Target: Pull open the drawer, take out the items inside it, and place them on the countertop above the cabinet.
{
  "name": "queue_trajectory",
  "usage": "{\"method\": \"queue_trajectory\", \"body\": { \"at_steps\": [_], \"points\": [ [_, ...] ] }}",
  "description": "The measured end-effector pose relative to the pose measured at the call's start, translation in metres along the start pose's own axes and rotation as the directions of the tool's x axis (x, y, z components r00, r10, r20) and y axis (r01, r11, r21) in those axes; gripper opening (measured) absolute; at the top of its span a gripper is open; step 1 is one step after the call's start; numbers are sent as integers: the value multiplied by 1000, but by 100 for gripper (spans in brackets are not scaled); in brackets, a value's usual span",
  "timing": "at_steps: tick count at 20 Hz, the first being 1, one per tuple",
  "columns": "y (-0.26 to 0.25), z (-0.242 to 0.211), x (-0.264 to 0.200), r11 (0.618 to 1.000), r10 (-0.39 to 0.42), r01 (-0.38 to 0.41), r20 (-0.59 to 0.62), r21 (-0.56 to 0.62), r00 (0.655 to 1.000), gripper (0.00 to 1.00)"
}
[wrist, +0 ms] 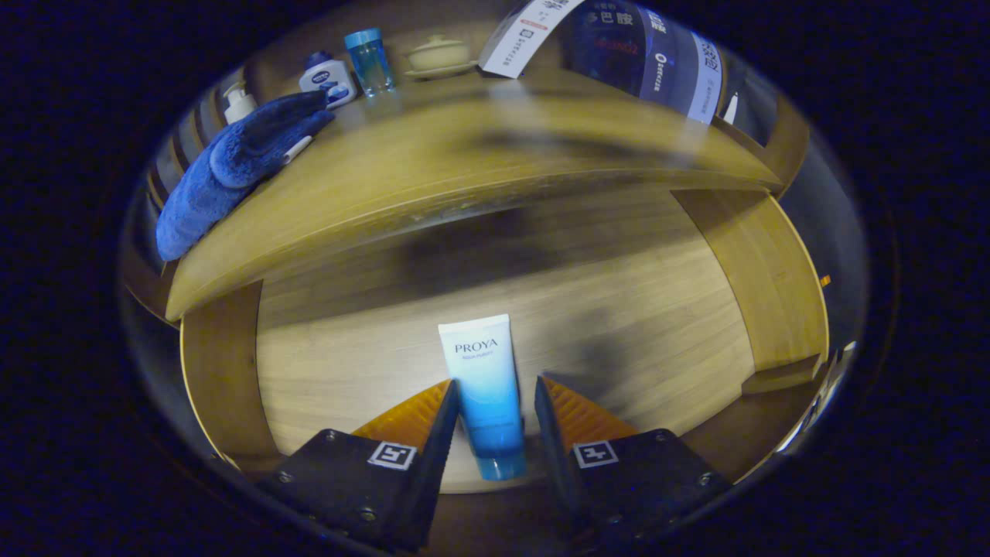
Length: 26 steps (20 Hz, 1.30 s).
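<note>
A white-to-blue cosmetic tube point(487, 387) stands between my fingers, its blue cap toward me and its flat white end pointing away. My gripper point(495, 402) is shut on the tube, and both stay sharp while the wood behind is smeared. Below and beyond the tube lies the open drawer point(634, 325), with a pale wooden floor and side walls on the left and right. The cabinet's countertop point(464, 178) arches above the drawer, beyond the fingers.
On the countertop's left part lies a folded blue towel point(232, 166). A pump bottle point(238, 102), a small lotion bottle point(328, 79), a blue cup point(370, 60) and a lidded ceramic bowl point(438, 54) stand behind it. Printed boxes point(650, 54) stand at the back right.
</note>
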<state>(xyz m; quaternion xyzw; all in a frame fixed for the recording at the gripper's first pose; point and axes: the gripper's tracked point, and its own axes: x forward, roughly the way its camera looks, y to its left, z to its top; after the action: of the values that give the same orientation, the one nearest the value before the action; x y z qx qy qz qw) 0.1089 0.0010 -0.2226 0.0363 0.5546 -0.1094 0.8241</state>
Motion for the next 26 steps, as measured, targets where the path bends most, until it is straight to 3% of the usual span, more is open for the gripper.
{"method": "queue_trajectory", "body": {
  "at_steps": [5,7,11,14,19,26],
  "points": [
    [-6,-8,6,999,-37,37,-74,-6,997,61],
    [-5,-9,8,999,-46,44,-65,-24,997,48],
    [-13,-4,5,995,-99,98,-25,-32,995,43],
    [-10,0,0,994,-92,93,20,-53,996,42],
    [-10,13,-34,994,-106,109,106,-26,989,43],
    [-25,31,-106,967,-241,254,207,-36,948,42]
  ]
}}
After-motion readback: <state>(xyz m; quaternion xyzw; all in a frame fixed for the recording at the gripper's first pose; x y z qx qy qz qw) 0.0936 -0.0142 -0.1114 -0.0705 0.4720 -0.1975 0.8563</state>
